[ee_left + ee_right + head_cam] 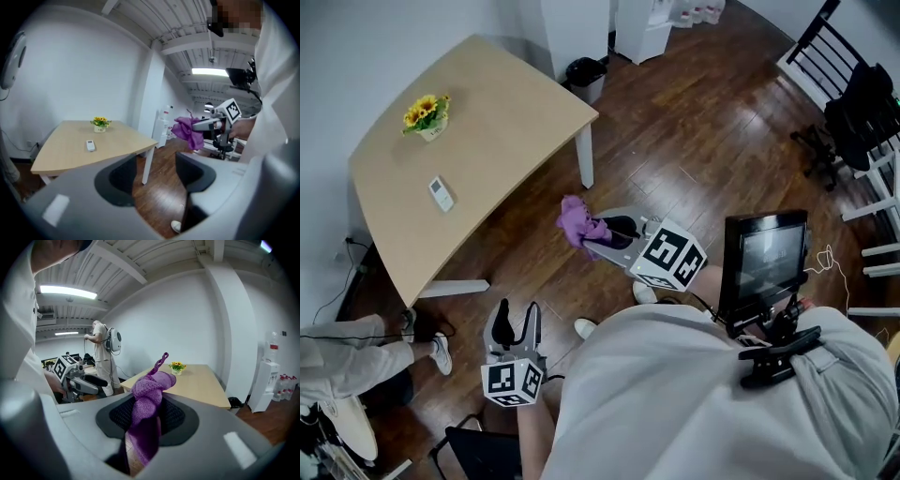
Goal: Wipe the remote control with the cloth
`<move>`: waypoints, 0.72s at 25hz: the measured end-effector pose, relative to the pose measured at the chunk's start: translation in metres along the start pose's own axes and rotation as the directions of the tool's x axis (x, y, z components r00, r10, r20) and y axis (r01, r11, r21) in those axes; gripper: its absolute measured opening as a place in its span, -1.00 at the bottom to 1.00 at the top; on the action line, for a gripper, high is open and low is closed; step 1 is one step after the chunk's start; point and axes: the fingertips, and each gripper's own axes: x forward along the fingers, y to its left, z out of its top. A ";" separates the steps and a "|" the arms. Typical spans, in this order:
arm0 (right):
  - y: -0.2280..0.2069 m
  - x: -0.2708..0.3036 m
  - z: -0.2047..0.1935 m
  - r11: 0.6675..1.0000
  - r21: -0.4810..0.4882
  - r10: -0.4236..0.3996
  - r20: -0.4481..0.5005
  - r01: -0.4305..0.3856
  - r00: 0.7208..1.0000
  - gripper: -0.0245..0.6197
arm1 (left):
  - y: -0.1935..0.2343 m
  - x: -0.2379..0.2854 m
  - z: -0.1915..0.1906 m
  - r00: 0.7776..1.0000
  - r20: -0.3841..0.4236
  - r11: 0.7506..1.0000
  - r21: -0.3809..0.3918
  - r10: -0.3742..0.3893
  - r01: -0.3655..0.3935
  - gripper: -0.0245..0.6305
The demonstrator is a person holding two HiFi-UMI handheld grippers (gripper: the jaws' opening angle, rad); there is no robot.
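We're at the approach: our right hand-held gripper (598, 232) pinches the cloth (575, 221), and our left hand-held gripper (514, 323) is part-open and empty. The remote control (441, 193) lies near the tabletop's (487, 122) left edge, well apart. Next we must reach it.

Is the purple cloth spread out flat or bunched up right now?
Bunched. The purple cloth is a crumpled wad pinched between the right gripper's jaws, its tail hanging below them.

Pale wooden table (506, 122), dark plank floor (694, 131)
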 end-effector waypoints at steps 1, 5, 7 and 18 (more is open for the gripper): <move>0.000 -0.001 -0.001 1.000 -0.008 0.004 0.001 -0.004 1.000 -0.53 | -0.004 0.003 0.002 1.000 -0.001 1.000 0.007 -0.001 0.001 -0.06; -0.007 -0.015 -0.004 0.999 -0.027 0.034 0.004 -0.034 0.999 -0.53 | -0.025 0.012 0.006 1.000 0.006 1.000 0.018 0.000 0.000 -0.06; -0.016 -0.027 -0.006 0.999 -0.026 0.047 0.004 -0.047 0.999 -0.53 | -0.044 0.020 0.014 1.000 -0.015 1.000 0.022 0.015 -0.015 -0.06; -0.013 -0.034 -0.010 0.994 -0.040 0.106 0.008 -0.106 0.994 -0.53 | -0.071 0.026 -0.002 0.995 -0.084 0.993 0.105 0.061 -0.052 -0.06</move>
